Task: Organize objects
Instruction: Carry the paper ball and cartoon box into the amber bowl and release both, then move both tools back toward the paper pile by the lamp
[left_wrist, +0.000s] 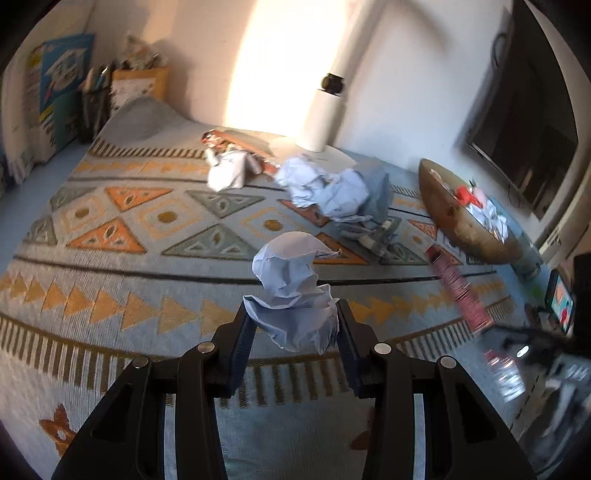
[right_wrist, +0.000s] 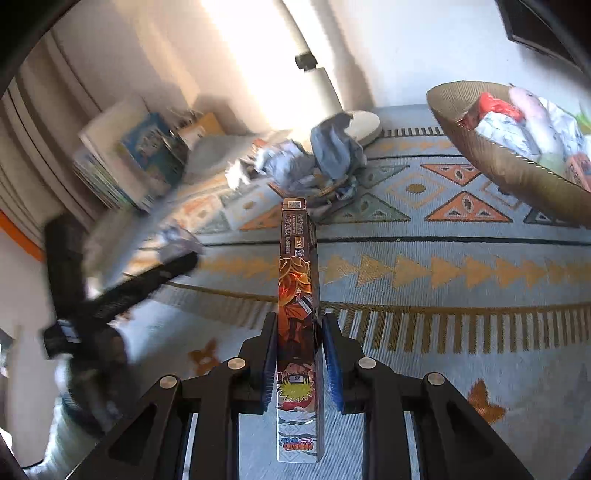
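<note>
My left gripper is shut on a crumpled pale blue paper ball and holds it above the patterned rug. My right gripper is shut on a thin comic book, held spine-up above the rug; the book also shows blurred in the left wrist view. A brown woven basket at the right holds crumpled paper and red items; it also shows in the right wrist view. The left gripper shows blurred at the left of the right wrist view.
More crumpled blue paper and a white ball lie at the rug's far side, with a blue cloth pile. A white cylinder stands by the wall. Books and boxes stand far left. A dark screen hangs at right.
</note>
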